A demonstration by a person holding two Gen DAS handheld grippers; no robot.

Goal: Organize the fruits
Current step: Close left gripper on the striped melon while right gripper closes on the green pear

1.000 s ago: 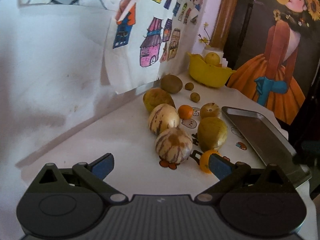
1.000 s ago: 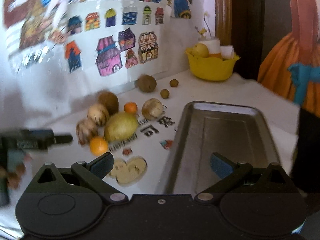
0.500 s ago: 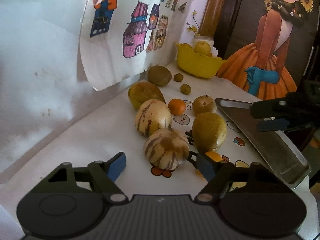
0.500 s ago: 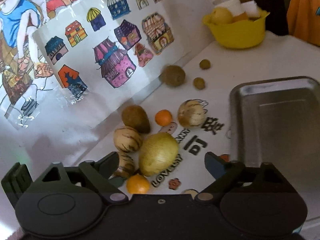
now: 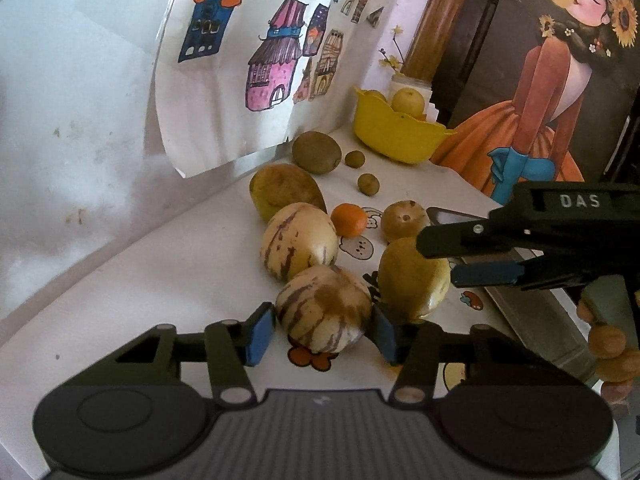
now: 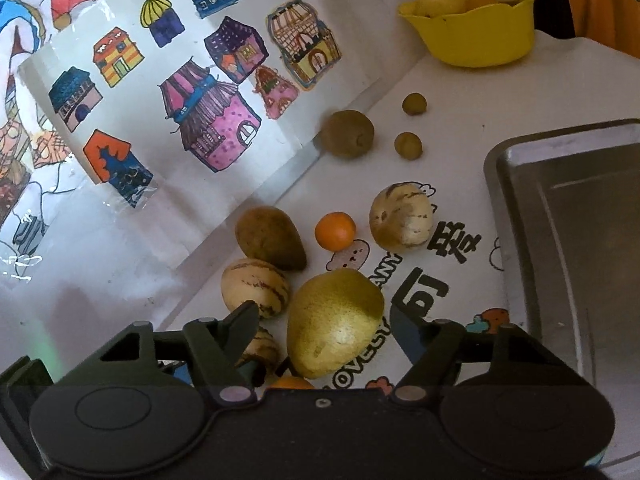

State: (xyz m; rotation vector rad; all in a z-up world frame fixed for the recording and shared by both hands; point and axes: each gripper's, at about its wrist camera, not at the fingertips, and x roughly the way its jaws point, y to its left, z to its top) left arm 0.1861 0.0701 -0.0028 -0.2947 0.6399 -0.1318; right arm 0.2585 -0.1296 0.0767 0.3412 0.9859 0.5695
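Right wrist view hides the small orange behind my housing. My right gripper tilts down, jaws closing around the yellow-green pear (pads not touching). My left gripper closes on the striped melon on the table; contact unclear.

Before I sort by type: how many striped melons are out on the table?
3. One sits between the left claw's closing fingers, one just behind it, and one beside the small orange, near the tray. Others may be hidden.
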